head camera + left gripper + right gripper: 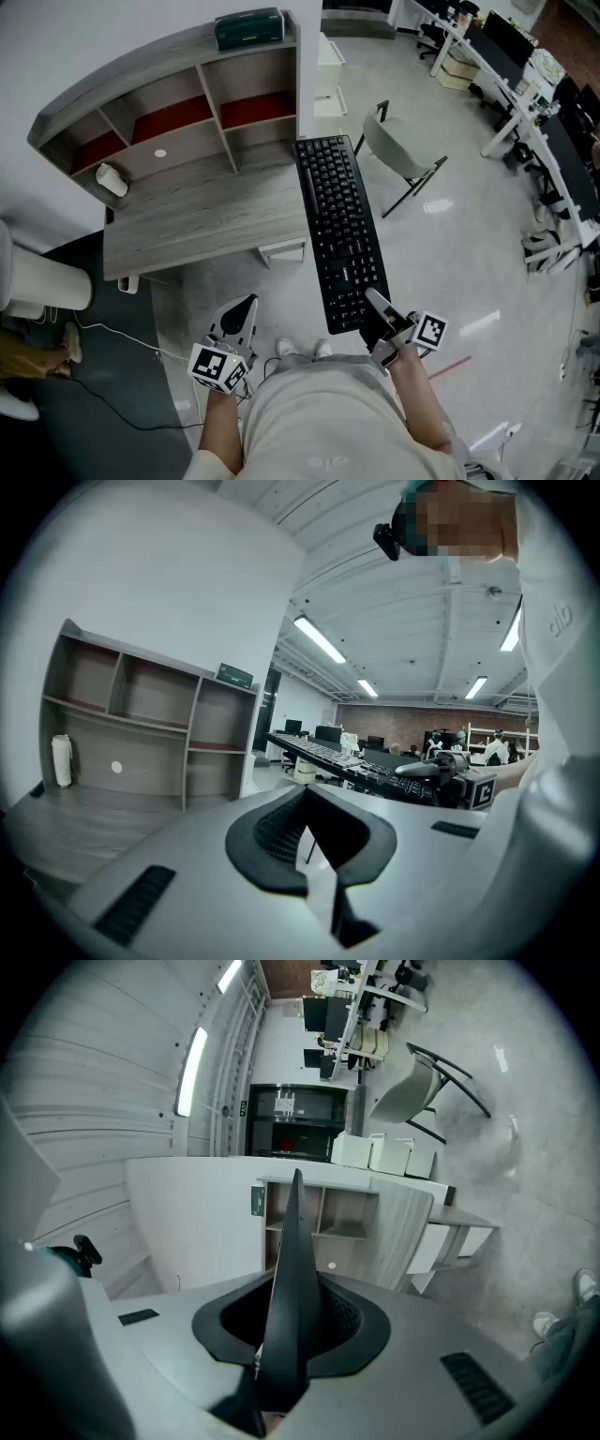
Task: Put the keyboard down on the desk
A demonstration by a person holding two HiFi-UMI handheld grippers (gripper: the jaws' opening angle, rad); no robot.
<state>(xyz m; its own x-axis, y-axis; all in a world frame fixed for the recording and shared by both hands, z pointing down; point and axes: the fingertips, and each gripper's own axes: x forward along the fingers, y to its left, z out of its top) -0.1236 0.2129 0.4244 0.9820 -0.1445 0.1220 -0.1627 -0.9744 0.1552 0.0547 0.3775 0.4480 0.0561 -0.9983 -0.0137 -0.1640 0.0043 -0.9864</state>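
— Keyboard (340, 234), the black full-size plastic one: which way does it point?
— Its long axis runs straight away from the person, keys up. The far short end reaches the right rear corner of the grey wood-grain bench (206, 220). The near short end is off the bench's front right corner, by the person's body. It is in the air, not lying on the bench.
— What has hold of it?
— The right hand-held gripper (380, 317), clenched on the near short end. In the right gripper view the keyboard (289, 1297) stands edge-on between the two jaws, a thin dark blade aimed at the bench's shelves.
— And the other one?
— The left hand-held gripper (242, 314) hangs off the bench's front edge, jaws drawn together on nothing.
— Room to move?
— In the head view the keyboard's left long edge overlaps the bench's right edge. The bench top shows a wide stretch of wood grain in front of the shelves, with a white roll (111, 179) at its left end. A dark green box (249, 28) sits on top of the shelving. A grey shell chair (398, 148) with black legs stands on the floor to the bench's right, near the keyboard's far end.
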